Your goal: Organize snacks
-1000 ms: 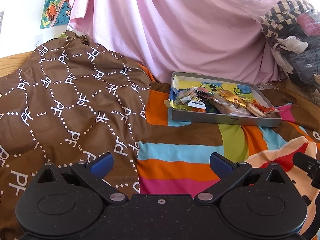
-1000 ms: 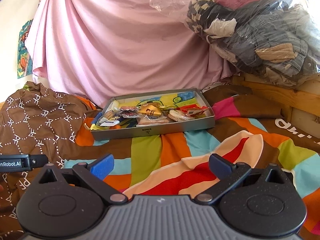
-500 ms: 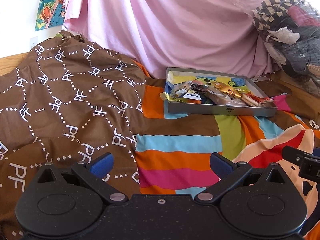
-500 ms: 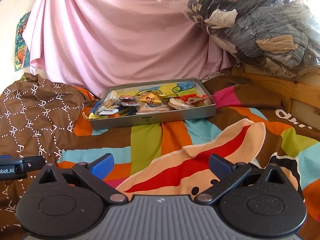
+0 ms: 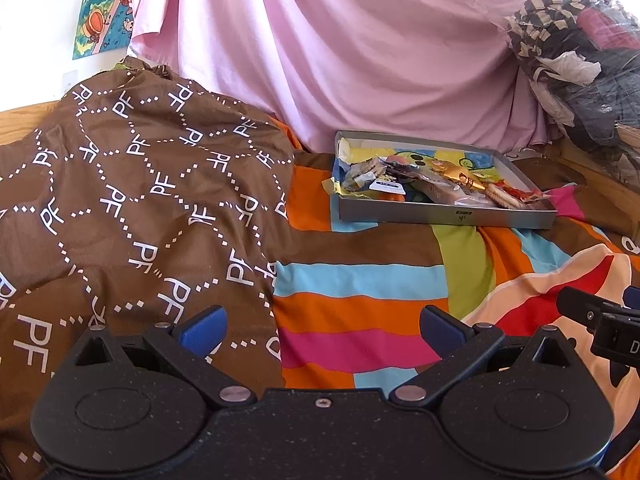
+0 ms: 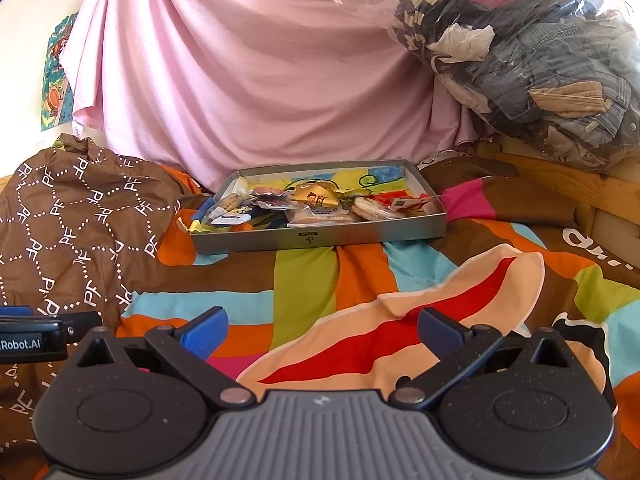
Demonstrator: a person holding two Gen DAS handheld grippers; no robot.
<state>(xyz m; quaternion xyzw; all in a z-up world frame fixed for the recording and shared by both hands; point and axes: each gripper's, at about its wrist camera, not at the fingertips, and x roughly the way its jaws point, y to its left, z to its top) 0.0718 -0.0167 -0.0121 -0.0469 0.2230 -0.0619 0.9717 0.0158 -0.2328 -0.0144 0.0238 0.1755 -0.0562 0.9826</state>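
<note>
A shallow grey cardboard tray [image 6: 320, 238] [image 5: 444, 216] lies on the striped bedspread, with several wrapped snacks [image 6: 316, 206] [image 5: 436, 184] piled along its near side. Among them are a gold packet [image 6: 314, 198], round biscuits in clear wrap [image 6: 370, 210] and a white-and-blue packet [image 6: 230, 216]. My left gripper [image 5: 320, 326] hovers open over the bed, well short of the tray and to its left. My right gripper [image 6: 322, 330] is open too, straight in front of the tray at a distance. Nothing sits between either pair of blue fingertips.
A brown quilt with white letters [image 5: 132, 200] is heaped at the left. Pink cloth [image 6: 260, 72] hangs behind the tray. A clear bag of clothes [image 6: 520, 52] rests on the wooden bed frame [image 6: 560, 184] at the right. The multicoloured bedspread [image 6: 320, 292] lies between grippers and tray.
Both grippers shifted slightly over the bed, the views dropping back and then tilting up again. Both stayed open and the tray and snacks did not move.
</note>
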